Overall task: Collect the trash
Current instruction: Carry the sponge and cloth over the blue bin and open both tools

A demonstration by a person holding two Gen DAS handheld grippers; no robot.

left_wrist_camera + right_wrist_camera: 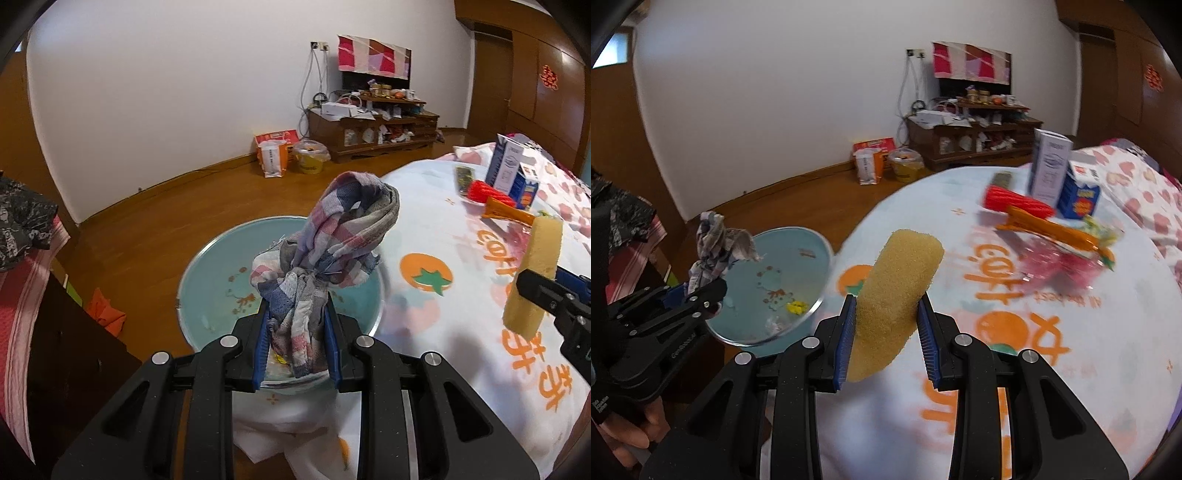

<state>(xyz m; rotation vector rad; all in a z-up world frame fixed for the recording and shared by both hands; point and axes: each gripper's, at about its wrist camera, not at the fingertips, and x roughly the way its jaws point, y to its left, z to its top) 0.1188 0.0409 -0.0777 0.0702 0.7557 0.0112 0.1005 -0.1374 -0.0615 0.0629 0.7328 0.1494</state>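
Observation:
My left gripper (297, 314) is shut on a plaid rag (332, 243) and holds it upright above a light blue basin (207, 280). The right wrist view shows the left gripper (698, 288), the rag (716, 243) and the basin (798, 254), which has small scraps in it. My right gripper (886, 317) is shut on a yellow sponge (894, 295), held over the printed cloth. In the left wrist view the sponge (535, 273) is at the right.
The table wears a white cloth with orange prints (997, 332). On it stand two cartons (1063, 177), a red roll (1015, 199), an orange wrapper (1052, 229) and clear plastic (1060, 262). A dark cabinet (66, 350) stands at the left. Wooden floor lies beyond.

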